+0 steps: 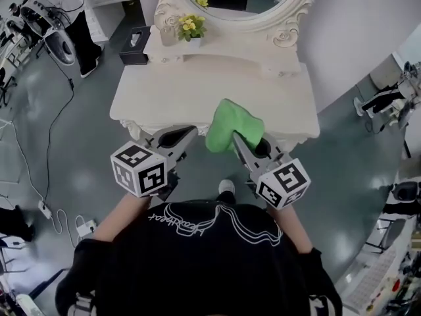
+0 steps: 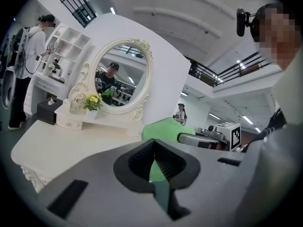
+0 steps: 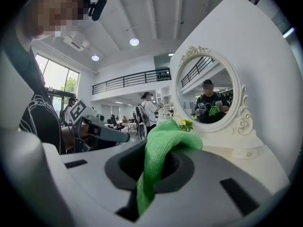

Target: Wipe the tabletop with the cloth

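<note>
A bright green cloth [image 1: 231, 126] hangs bunched over the front edge of the cream dressing table [image 1: 164, 94]. My right gripper [image 1: 237, 139] is shut on it, and in the right gripper view the cloth [image 3: 163, 143] spills up out of the closed jaws and hides the tips. My left gripper [image 1: 191, 131] is held just left of the cloth at the table's front edge, shut with nothing in it. In the left gripper view only a thin slit shows between its jaws [image 2: 152, 149], with the green cloth [image 2: 163, 127] and the right gripper [image 2: 191, 139] behind.
An oval ornate mirror [image 1: 237, 5] stands at the back of the table on a raised shelf with yellow flowers [image 1: 189, 26]. A black tissue box [image 1: 134, 45] sits at the back left. Cables and a power strip [image 1: 46, 210] lie on the floor at left. People stand around.
</note>
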